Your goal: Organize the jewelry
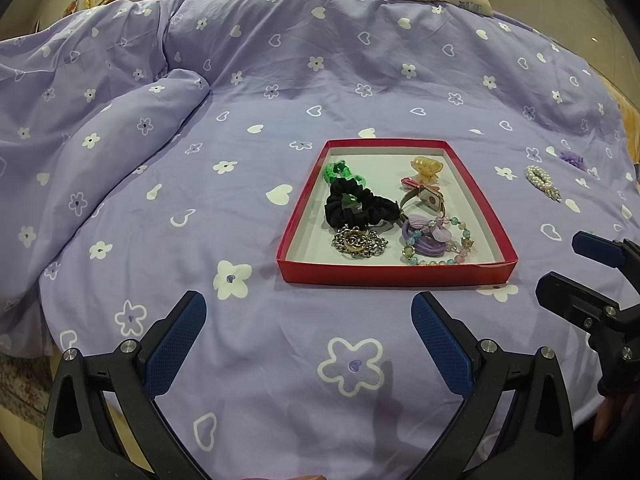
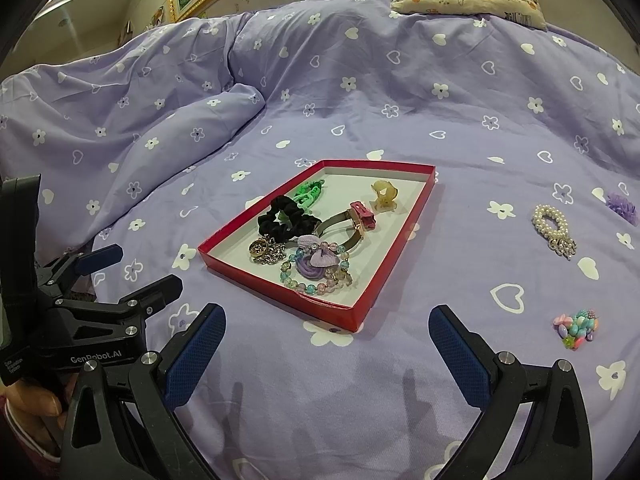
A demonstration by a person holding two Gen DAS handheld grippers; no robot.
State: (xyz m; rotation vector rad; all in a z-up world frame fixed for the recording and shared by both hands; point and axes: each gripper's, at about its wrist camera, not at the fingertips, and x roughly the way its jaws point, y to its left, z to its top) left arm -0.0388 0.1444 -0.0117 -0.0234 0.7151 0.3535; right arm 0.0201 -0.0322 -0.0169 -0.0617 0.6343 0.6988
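Both jaws wide, nothing held: left gripper [image 1: 308, 332], right gripper [image 2: 326, 340]. Red tray [image 2: 394, 256] holds black scrunchie [image 2: 280, 218], bead bracelet [image 2: 316, 278]. Pearl piece [image 2: 552, 224] lies apart on bedspread [image 2: 320, 80].

Scrunchie [image 1: 354, 205] in tray [image 1: 396, 274], bracelet [image 1: 543, 181] right.

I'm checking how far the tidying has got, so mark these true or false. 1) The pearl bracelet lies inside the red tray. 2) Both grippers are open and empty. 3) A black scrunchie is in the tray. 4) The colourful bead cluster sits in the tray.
1) False: the pearl bracelet lies on the bedspread, right of the red tray.
2) True: left gripper and right gripper hold nothing.
3) True: black scrunchie.
4) False: the bead cluster is on the bedspread.
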